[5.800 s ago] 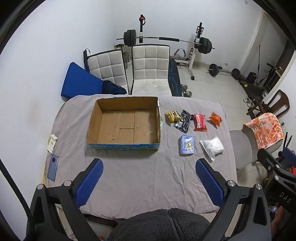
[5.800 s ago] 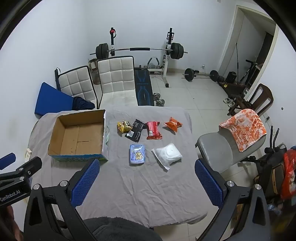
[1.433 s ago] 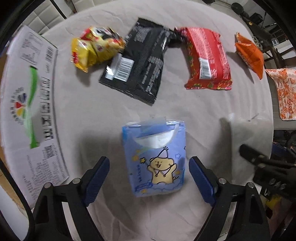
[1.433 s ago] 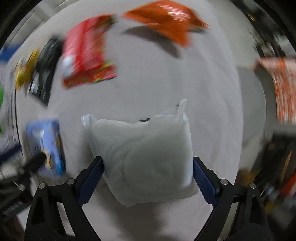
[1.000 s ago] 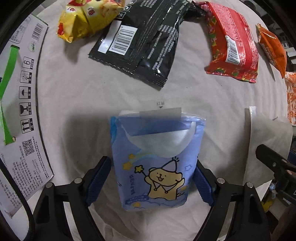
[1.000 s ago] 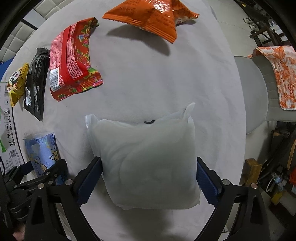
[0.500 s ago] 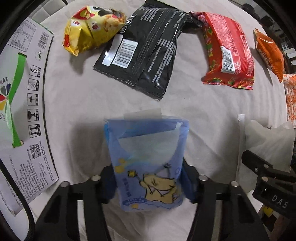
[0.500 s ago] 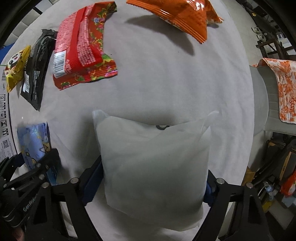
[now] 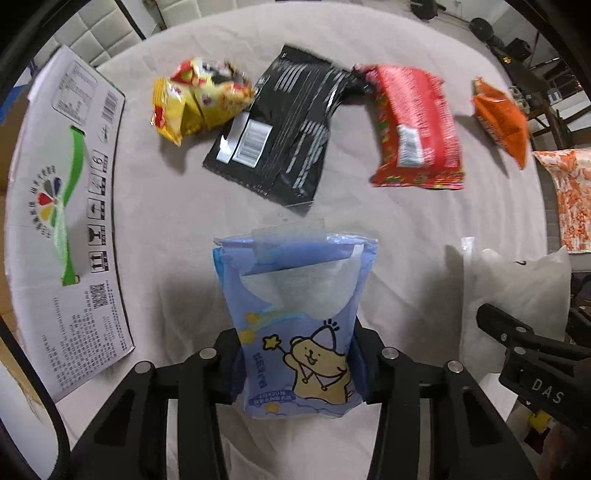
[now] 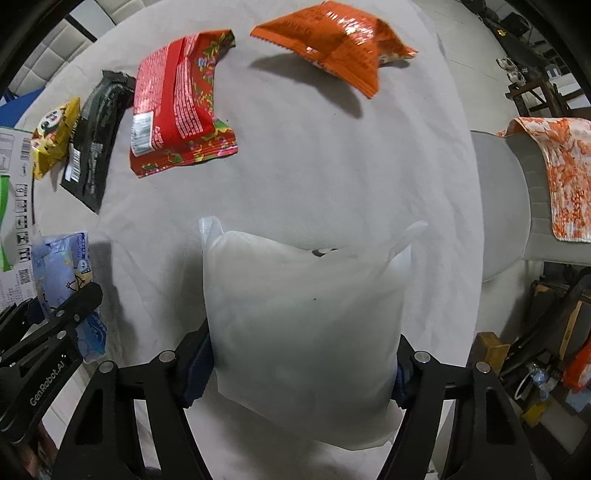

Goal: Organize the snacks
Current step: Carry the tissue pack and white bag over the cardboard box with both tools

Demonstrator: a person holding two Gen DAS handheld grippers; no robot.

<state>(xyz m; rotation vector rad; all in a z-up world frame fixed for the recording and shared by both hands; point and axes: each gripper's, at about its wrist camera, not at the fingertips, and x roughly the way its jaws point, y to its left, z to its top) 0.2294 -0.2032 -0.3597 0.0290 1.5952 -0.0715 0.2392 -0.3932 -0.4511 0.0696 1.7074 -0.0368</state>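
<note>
My left gripper [image 9: 297,363] is shut on a blue pouch with a cartoon bear [image 9: 295,310], held a little above the grey cloth. My right gripper [image 10: 301,363] is shut on a plain white bag [image 10: 303,317], which fills the space between its fingers. Behind them on the cloth lie a yellow snack bag [image 9: 199,99], a black packet [image 9: 280,133], a red packet [image 9: 417,129] and an orange bag [image 9: 502,118]. The cardboard box [image 9: 66,206] stands at the left, its printed outer wall facing me.
A grey chair seat with an orange patterned cloth [image 10: 554,170] sits past the table's right edge. White padded chairs [image 9: 96,33] stand behind the table. The table's cloth [image 10: 332,155] is bare between the held bags and the row of packets.
Both grippers closed on their bags: the left on the blue pouch, the right on the white bag. Both bags have lifted slightly off the cloth.
</note>
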